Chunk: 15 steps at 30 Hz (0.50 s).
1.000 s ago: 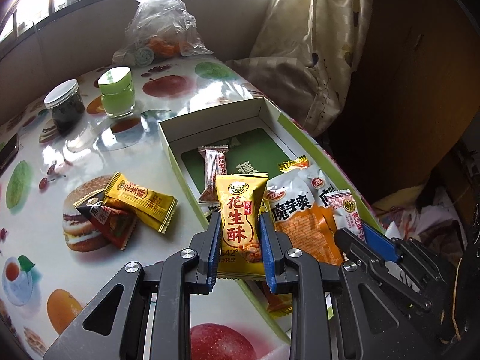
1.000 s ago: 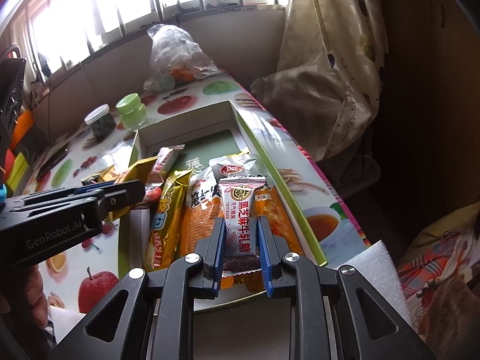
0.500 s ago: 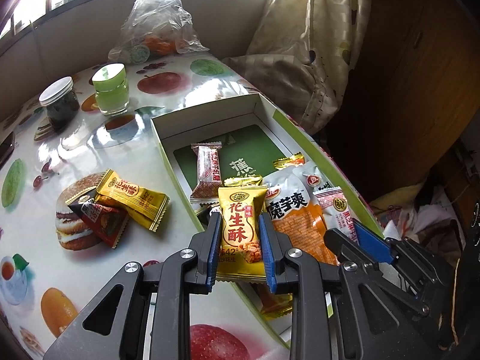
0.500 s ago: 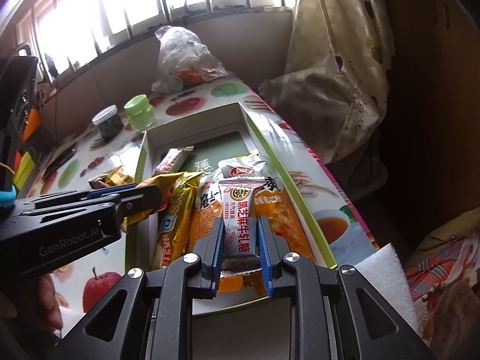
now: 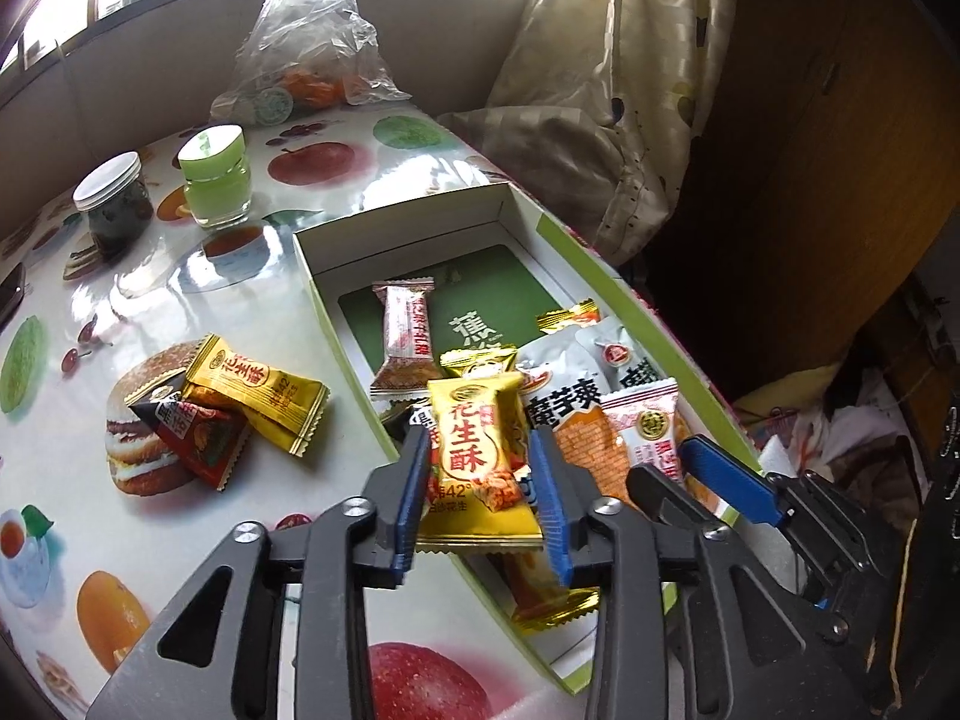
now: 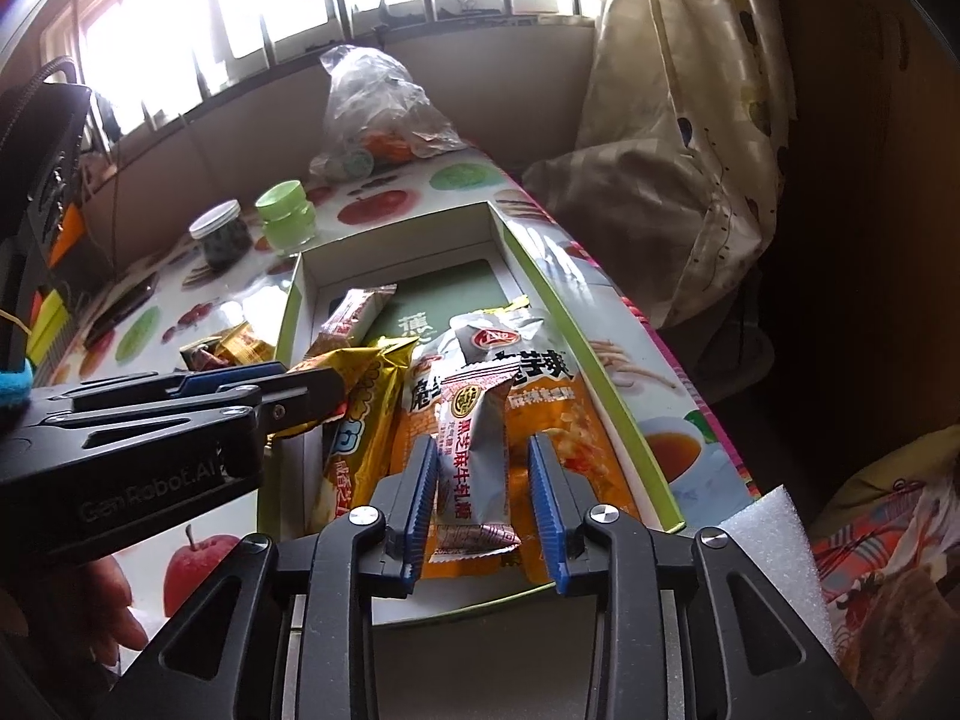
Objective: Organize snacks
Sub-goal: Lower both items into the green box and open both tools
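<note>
Only right view shows foam block (image 6: 774,534)

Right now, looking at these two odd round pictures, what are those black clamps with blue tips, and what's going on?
No robot here: a person holds a hand-held gripper in each hand, each with a camera looking along its two fingers. One picture comes from the left hand-held gripper, the other from the right hand-held gripper. Below is a fruit-print table with an open box of snacks, two packets beside it and two jars further back. Both sets of jaws are opening: a yellow peanut-candy packet sits between the left ones, a silver sesame-candy packet between the right, over the box, apparently being let go.
</note>
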Each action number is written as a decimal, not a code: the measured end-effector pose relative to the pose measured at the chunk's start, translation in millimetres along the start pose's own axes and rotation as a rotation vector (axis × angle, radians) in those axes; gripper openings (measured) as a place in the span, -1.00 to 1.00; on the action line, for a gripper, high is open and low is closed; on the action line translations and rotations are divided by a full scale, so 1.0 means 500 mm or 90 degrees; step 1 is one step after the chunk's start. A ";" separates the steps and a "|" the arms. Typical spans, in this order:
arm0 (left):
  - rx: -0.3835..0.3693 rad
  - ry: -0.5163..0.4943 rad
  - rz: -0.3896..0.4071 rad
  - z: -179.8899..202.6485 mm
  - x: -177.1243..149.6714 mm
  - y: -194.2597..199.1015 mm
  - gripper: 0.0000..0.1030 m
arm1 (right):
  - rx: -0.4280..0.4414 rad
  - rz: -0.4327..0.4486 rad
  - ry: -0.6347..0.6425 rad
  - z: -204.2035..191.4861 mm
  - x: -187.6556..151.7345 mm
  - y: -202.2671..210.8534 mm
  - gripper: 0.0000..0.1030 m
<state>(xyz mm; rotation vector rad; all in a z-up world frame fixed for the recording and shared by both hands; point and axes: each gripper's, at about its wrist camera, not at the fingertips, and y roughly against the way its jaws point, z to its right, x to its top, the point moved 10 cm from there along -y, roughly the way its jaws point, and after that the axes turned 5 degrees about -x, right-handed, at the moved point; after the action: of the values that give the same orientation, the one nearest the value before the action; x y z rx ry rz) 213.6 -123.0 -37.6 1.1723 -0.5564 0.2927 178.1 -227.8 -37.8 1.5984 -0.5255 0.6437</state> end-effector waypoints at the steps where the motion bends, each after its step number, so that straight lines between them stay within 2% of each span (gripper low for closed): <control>1: 0.000 0.000 0.001 0.001 0.000 0.001 -0.26 | -0.002 -0.001 -0.001 0.002 -0.001 0.000 -0.35; 11: 0.005 -0.001 0.010 -0.001 -0.004 0.022 -0.25 | -0.009 -0.002 0.001 0.000 -0.007 0.008 -0.26; 15: 0.010 -0.004 0.017 -0.004 -0.006 0.033 -0.05 | -0.012 -0.001 0.005 -0.003 -0.007 0.012 -0.20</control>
<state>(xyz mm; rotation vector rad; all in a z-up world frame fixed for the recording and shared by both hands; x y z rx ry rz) 203.4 -114.7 -26.8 1.1815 -0.5761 0.3170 171.5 -227.2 -35.6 1.5789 -0.5231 0.6413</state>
